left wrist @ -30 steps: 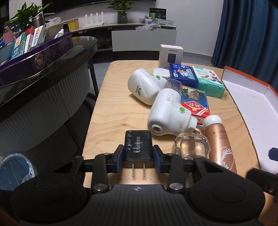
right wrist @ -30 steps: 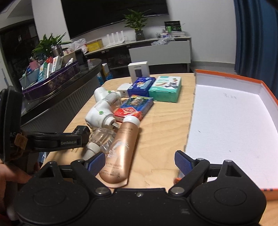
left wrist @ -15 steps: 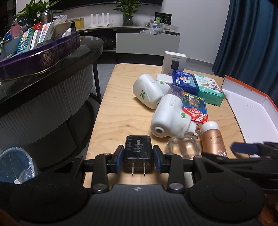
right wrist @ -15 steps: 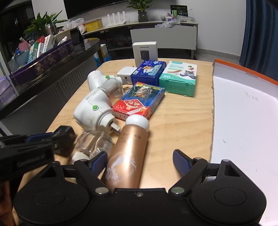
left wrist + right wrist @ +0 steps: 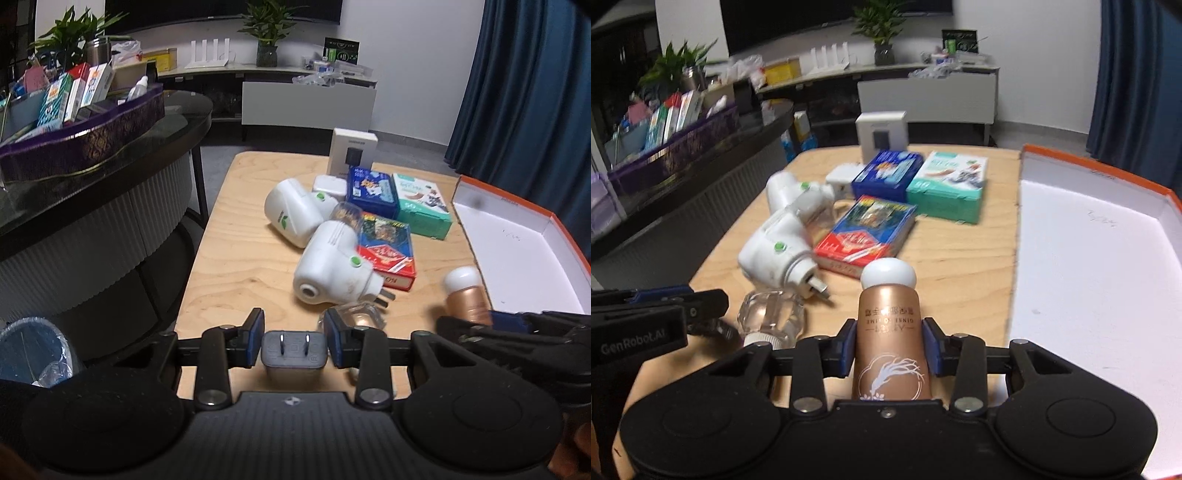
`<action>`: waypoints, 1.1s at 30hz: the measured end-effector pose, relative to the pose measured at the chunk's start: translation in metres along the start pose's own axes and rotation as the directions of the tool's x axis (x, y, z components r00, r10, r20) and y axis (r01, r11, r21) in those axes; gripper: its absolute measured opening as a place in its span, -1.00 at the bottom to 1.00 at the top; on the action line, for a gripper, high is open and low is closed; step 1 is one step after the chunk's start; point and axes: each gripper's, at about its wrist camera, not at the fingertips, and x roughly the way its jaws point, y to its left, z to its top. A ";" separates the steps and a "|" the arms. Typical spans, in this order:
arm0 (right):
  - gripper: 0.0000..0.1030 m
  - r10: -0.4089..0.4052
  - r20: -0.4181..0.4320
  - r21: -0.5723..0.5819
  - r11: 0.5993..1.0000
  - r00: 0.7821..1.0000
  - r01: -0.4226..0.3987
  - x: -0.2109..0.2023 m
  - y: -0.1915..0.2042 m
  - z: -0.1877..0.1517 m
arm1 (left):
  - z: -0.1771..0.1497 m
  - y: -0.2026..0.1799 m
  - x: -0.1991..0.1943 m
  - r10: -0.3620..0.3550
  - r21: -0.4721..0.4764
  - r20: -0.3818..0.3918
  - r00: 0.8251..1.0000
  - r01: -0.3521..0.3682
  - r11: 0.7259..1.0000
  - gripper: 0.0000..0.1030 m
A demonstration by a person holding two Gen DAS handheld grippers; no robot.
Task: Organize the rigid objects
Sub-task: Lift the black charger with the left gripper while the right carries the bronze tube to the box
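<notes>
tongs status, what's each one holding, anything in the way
Left tongs shut on black charger. Right tongs just closed on gold bottle. Orange-rimmed box alongside, path clear.

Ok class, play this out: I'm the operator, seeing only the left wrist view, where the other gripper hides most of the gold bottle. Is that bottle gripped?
Observer: Yes. In the right wrist view the right gripper has its pads pressed on both sides of the gold bottle; its jaws have just closed.
Operator: Which way does the clear bottle lie?
Observer: The clear bottle has its white-collared neck pointing back toward the grippers.
</notes>
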 end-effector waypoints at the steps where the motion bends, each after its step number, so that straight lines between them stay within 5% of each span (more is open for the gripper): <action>1: -0.10 0.002 0.013 0.013 1.000 1.000 -0.002 -0.007 -0.004 0.001 | 0.001 -0.001 -0.002 -0.003 -0.001 0.002 1.000 0.003 1.000 -0.30; 18: -0.13 -0.047 0.198 0.117 0.993 0.979 0.024 -0.083 -0.065 0.019 | 0.012 -0.023 -0.028 -0.037 0.012 0.056 0.998 0.036 0.999 -0.31; 33: -0.14 -0.118 0.248 0.224 0.973 0.962 0.061 -0.108 -0.122 0.017 | 0.035 -0.059 -0.044 -0.122 0.065 0.114 0.986 0.115 0.991 -0.31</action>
